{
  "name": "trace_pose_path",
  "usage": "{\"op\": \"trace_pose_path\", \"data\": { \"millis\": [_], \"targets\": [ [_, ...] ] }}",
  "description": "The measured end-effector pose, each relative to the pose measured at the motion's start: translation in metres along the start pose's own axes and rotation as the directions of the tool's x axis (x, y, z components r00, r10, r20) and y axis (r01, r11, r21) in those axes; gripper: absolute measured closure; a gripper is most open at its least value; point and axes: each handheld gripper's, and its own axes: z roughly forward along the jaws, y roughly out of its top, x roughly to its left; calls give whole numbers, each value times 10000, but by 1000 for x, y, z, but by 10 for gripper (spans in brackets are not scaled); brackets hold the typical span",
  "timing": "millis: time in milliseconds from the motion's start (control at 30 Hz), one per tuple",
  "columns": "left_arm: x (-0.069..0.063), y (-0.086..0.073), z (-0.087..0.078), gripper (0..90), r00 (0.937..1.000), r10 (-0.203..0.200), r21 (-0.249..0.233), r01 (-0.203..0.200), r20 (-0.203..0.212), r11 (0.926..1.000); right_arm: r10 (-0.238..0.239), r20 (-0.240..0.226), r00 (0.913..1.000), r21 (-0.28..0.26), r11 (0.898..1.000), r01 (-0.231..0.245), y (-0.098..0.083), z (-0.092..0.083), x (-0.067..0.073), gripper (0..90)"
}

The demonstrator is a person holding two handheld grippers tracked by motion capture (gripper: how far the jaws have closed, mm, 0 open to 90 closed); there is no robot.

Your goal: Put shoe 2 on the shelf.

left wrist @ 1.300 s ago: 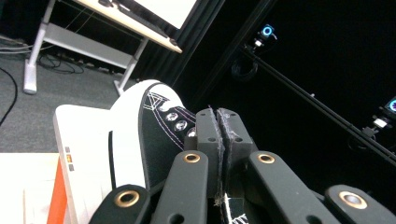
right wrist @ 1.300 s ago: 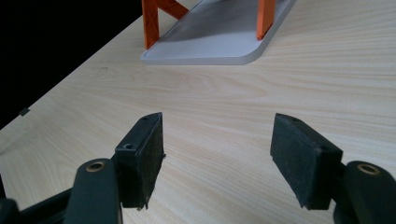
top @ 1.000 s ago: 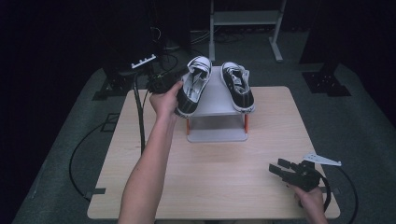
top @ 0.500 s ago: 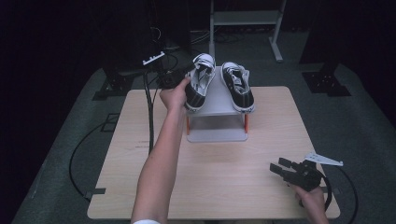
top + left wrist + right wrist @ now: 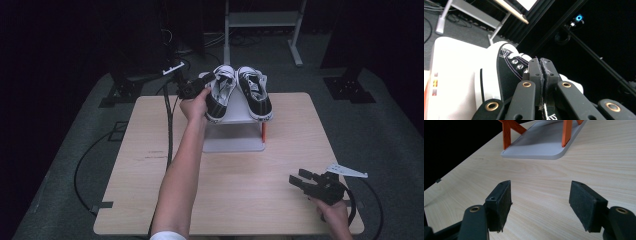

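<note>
A: What's the surface and the room like?

B: A pale wood table (image 5: 235,165) on grey carpet (image 5: 380,125), with the room dark all round. A white frame (image 5: 260,20) stands at twelve o'clock beyond the table, and black cables (image 5: 85,165) loop on the floor at nine.

A: Anything that holds things?

B: A white stand (image 5: 235,131) on orange legs (image 5: 567,132), toward twelve o'clock from the table's middle. Two black-and-white shoes are on its top shelf, side by side: the left shoe (image 5: 219,95) tilted, the right shoe (image 5: 255,92) lying flat. The lower plate looks bare in the right gripper view.

A: The left gripper?

B: The left gripper (image 5: 200,87) is up at the left shoe, at eleven o'clock from the stand. In its own view the pads are pressed together, pinching what looks like a thin bit of the shoe's upper edge by the eyelets (image 5: 517,64).

A: And the right gripper?

B: The right gripper (image 5: 306,181) sits low over the table at five o'clock, jaws wide apart, nothing between them, well away from the stand.
</note>
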Motion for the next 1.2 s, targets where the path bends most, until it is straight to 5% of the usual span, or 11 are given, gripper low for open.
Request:
{"op": "trace_pose_path", "data": {
  "millis": [300, 467, 733, 1200],
  "targets": [
    [25, -2, -4, 881, 9983, -572, -44, 572, 67, 9984, -174, 170, 9997, 124, 9998, 172, 0, 3, -1, 335],
    [34, -4, -6, 877, 9968, -648, -66, 652, 468, 9979, -362, 258, 9990, 209, 9991, 356, 1, 6, -2, 327],
    [37, 3, -22, 778, 9976, -28, -8, 29, 688, 10000, -603, 450, 9972, 419, 9974, 584, 2, 11, -2, 317],
    [57, 0, -96, 564, 9905, 1319, -148, -1314, 385, 9912, -618, 667, 9959, 479, 9971, 587, 3, 10, -1, 311]
  ]
}}
